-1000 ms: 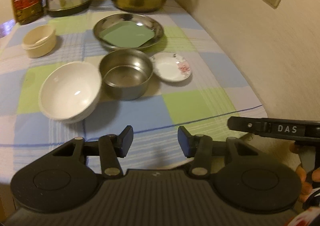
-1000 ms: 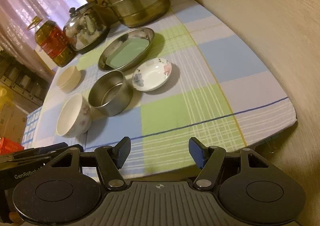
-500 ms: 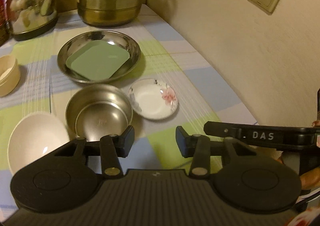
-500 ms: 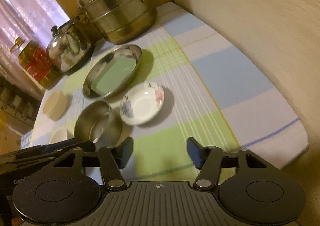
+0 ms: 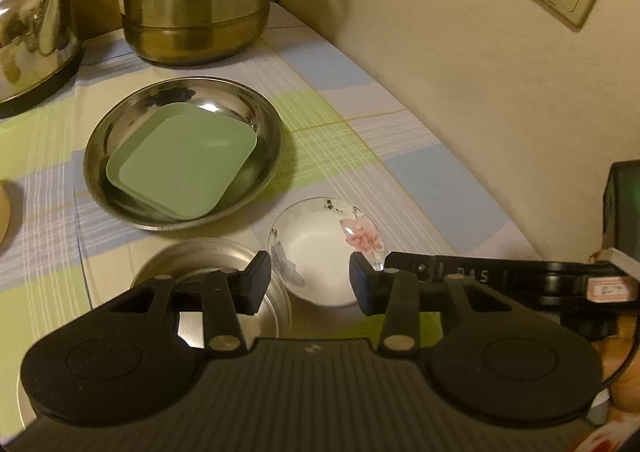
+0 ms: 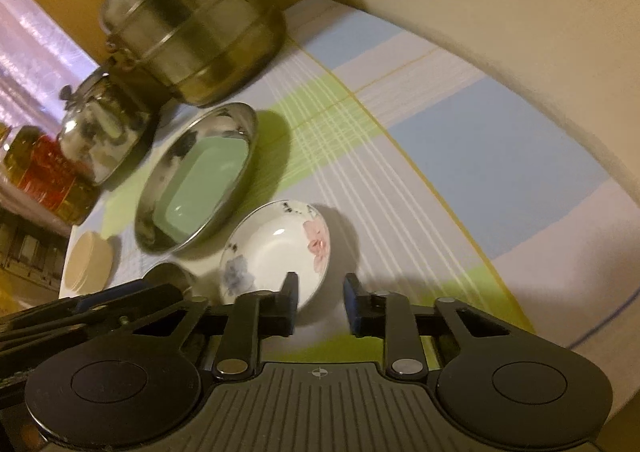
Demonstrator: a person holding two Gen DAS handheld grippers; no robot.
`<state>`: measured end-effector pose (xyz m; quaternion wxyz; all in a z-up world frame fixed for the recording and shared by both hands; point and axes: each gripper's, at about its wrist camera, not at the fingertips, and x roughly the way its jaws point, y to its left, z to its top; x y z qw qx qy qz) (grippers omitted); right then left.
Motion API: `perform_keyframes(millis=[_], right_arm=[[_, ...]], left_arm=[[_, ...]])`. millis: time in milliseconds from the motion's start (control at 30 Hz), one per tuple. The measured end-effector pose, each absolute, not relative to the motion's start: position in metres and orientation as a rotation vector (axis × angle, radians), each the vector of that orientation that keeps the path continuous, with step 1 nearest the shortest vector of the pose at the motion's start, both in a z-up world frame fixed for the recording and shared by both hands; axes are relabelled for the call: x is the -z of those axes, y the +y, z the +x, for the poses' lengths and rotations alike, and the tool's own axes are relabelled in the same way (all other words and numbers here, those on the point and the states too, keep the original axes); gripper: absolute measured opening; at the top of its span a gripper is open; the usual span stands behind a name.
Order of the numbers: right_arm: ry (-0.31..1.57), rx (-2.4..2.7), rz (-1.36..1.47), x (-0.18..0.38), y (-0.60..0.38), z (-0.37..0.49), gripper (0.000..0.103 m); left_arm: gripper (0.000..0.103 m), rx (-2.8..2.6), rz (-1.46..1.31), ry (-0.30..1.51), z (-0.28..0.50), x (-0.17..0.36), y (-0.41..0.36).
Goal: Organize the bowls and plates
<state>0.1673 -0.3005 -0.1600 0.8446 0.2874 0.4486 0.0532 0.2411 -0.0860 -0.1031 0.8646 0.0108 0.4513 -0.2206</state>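
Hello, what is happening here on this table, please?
A person is sorting dishes with a gripper in each hand. The right gripper is at the near rim of the small flowered dish, its jaws closing, not yet pressing. The left gripper hovers, empty, by the steel bowl. The green square plate already lies in the wide steel plate.

White letters "DAS" stand on the black bar of the right gripper [image 5: 472, 276]. A small label [image 5: 610, 289] at the bar's end and the red bottle label [image 6: 44, 171] carry writing too blurred to read.
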Motion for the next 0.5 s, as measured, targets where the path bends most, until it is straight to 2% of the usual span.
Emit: perform_keyframes(millis=[167,367,500], right_arm=[[0.971,-0.097,0.628,0.172,-0.301,0.181,0.017],[0.972,-0.092,0.642,0.174,-0.303,0.188,0.004],[0.956,-0.067,0.619,0.171,-0.307,0.192,0.002]], left_arm=[[0.038,0.478,0.043,0.964,0.259,0.110,-0.090],[0.037,0.497,0.060,0.990,0.276,0.117,-0.097],[0.036,0.504,0.067,1.022,0.285,0.125,-0.101]])
